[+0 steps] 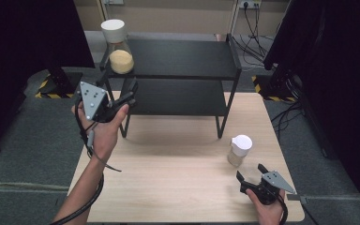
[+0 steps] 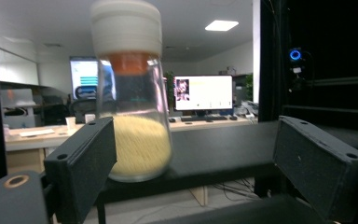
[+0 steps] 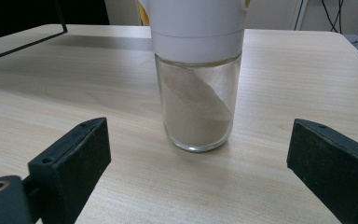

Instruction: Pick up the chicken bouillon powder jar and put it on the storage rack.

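While the left claw point(image 1: 130, 92) stands released just in front of the yellow-grain jar point(image 1: 120, 47) on the black shelf's point(image 1: 187, 61) top corner, apparently ready to grasp it, the right claw point(image 1: 251, 174) waits released before the white-lidded powder jar point(image 1: 239, 150).

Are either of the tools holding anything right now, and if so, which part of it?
Nothing is held. The left tool stands open in front of the flask on the shelf; the right tool stands open before the jar.
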### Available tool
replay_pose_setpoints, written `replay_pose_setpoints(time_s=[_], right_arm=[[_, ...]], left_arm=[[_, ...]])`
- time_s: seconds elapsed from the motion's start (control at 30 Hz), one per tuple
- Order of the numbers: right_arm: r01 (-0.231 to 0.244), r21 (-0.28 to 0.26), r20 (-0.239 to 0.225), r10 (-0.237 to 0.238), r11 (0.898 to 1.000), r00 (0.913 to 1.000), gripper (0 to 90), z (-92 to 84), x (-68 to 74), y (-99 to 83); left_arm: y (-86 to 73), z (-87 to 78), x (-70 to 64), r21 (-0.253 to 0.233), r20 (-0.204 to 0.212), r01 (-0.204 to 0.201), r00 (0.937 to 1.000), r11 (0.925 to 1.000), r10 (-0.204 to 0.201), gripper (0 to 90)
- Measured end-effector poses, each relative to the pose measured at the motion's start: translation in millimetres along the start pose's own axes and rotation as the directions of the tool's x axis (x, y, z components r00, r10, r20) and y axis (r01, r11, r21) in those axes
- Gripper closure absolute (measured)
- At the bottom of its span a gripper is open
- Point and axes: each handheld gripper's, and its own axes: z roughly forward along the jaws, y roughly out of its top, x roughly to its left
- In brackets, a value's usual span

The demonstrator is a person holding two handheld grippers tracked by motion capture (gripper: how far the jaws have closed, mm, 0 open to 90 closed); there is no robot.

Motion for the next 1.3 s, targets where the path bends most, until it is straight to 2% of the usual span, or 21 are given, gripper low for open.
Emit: replay_pose_setpoints(time_s=[0.27,0.47,0.53,0.67,0.87,1.0,1.3], right_arm=[[-0.001,0.002,0.0,0.001,1.0,1.0,6.2,0.0,-0.2,0.3],[0.0,0.001,-0.001,0.0,1.0,1.0,6.2,0.1,-0.3,0.1],[0.0,-0.002,0.0,0.0,1.0,1.0,6.2,-0.3,-0.4,-0.5],[-0.003,-0.005,-0.002,0.003,1.0,1.0,6.1,-0.5,-1.0,-0.8],[0.005,-0.003,0.0,-0.005,1.0,1.0,6.2,-0.3,-0.1,-0.6],[0.003,-0.004,0.0,-0.003,1.0,1.0,6.2,-0.3,-0.1,-0.7],[0.003,-0.004,0.0,-0.003,1.0,1.0,6.2,-0.3,-0.1,-0.7]], left_arm=[[-20.3,-16.9,-6.6,0.006,0.015,-0.007,0.9999,1.0,0.007,12.9],[-35.7,-28.5,-12.6,0.018,0.039,-0.035,0.9986,0.9992,0.034,12.7],[-41.9,-33.7,-13.8,0.026,0.047,-0.023,0.9986,0.9994,0.022,12.7],[-56.1,-47.0,-15.9,0.042,0.057,-0.029,0.998,0.9987,0.026,12.7],[-79.8,-64.5,-17.2,0.061,0.062,-0.016,0.998,0.998,0.013,12.3],[-94.6,-73.8,-18.2,0.074,0.068,-0.028,0.9974,0.9968,0.022,12.2],[-130.0,-94.4,-18.3,0.128,0.068,0.01,0.9975,0.9918,-0.019,12.1]])
